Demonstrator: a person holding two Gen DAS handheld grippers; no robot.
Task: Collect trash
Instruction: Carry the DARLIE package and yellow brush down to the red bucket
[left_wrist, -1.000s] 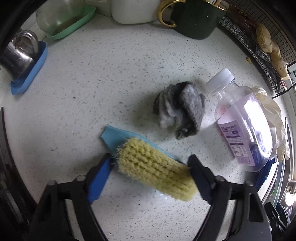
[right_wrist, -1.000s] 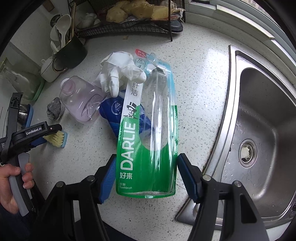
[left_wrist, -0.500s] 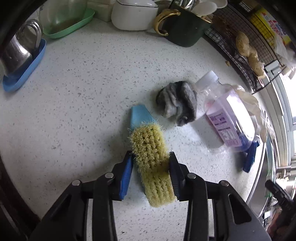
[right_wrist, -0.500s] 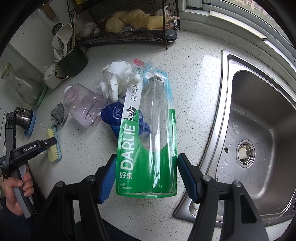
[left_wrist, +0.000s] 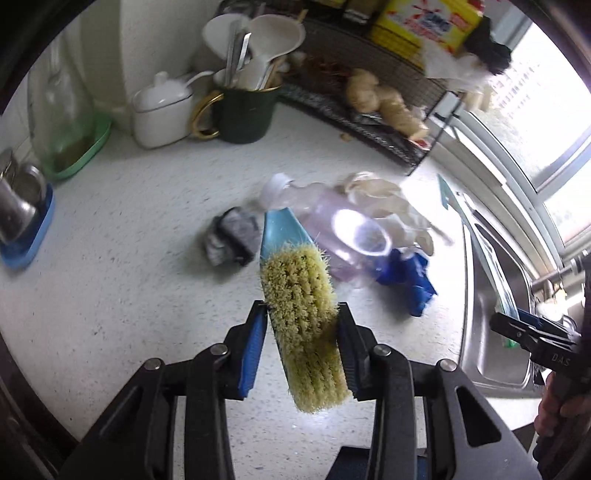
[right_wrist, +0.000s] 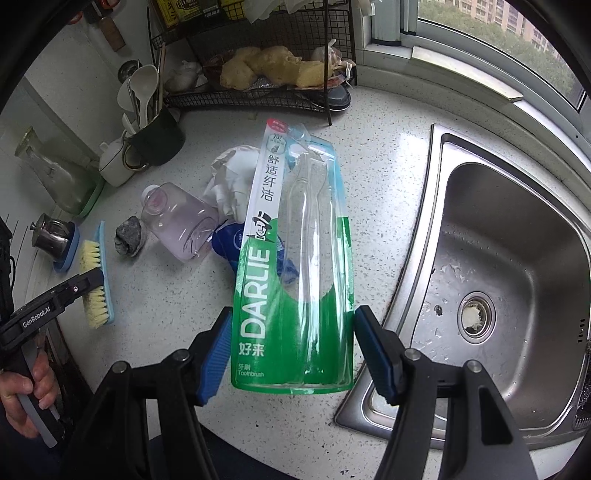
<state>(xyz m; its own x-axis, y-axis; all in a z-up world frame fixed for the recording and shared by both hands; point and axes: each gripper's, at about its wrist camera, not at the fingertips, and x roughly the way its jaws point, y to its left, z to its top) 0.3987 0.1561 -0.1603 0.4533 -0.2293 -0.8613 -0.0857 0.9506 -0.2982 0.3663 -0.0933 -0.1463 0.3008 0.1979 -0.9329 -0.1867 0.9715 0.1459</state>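
Observation:
My left gripper (left_wrist: 301, 325) is shut on a scrub brush (left_wrist: 301, 302) with yellow bristles and a blue back, held above the speckled counter; the same scrub brush (right_wrist: 94, 275) shows at the left of the right wrist view. My right gripper (right_wrist: 293, 339) is shut on an empty green-and-clear toothbrush package (right_wrist: 295, 258), lifted over the counter beside the sink. On the counter lie a grey crumpled rag (left_wrist: 231, 240), an empty clear purple-tinted bottle (left_wrist: 332, 229), a white glove (left_wrist: 388, 199) and a blue wrapper (left_wrist: 406, 280).
A steel sink (right_wrist: 509, 280) is on the right. At the back stand a wire rack (right_wrist: 258, 92) with ginger, a dark green utensil mug (left_wrist: 243, 110), a white lidded pot (left_wrist: 162, 110), a glass carafe on a green tray (left_wrist: 70, 136) and a metal jug on a blue coaster (left_wrist: 18, 206).
The left gripper closed on the brush, turned it end-on and lifted it off the counter. The right gripper rose a little with the toothbrush package.

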